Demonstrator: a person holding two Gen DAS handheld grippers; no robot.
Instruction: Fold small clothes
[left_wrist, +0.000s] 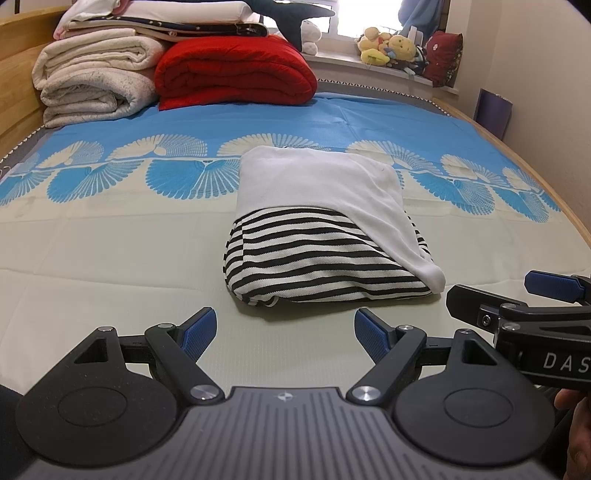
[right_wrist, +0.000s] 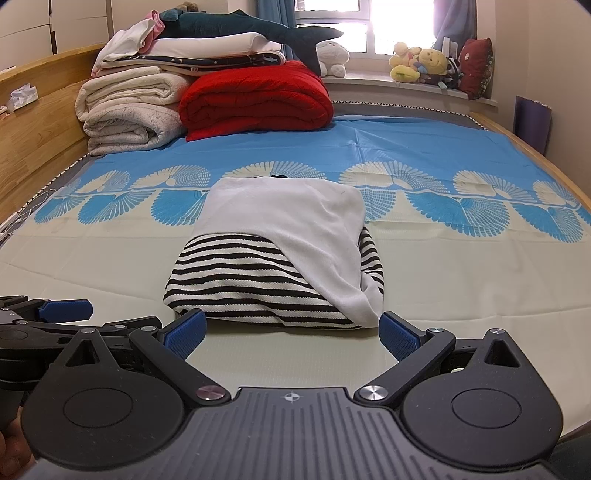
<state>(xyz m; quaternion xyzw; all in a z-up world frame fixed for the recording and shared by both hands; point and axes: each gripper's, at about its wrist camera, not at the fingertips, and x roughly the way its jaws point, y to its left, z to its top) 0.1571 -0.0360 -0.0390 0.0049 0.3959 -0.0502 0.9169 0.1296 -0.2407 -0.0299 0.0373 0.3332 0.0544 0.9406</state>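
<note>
**Both grippers released before a folded garment on the bed**

Nearest the cameras, the left gripper (left_wrist: 284, 334) and right gripper (right_wrist: 291, 334) hover side by side over the cream part of the bed sheet (right_wrist: 92, 266), jaws spread wide and grasping nothing. Just beyond them lies the folded striped garment (right_wrist: 258, 280), its white section (right_wrist: 291, 218) draped over the black-and-white stripes. Farther back, a red quilt (right_wrist: 255, 98) and rolled cream blankets (right_wrist: 129, 110) are stacked; plush toys (right_wrist: 421, 62) line the windowsill.
</note>
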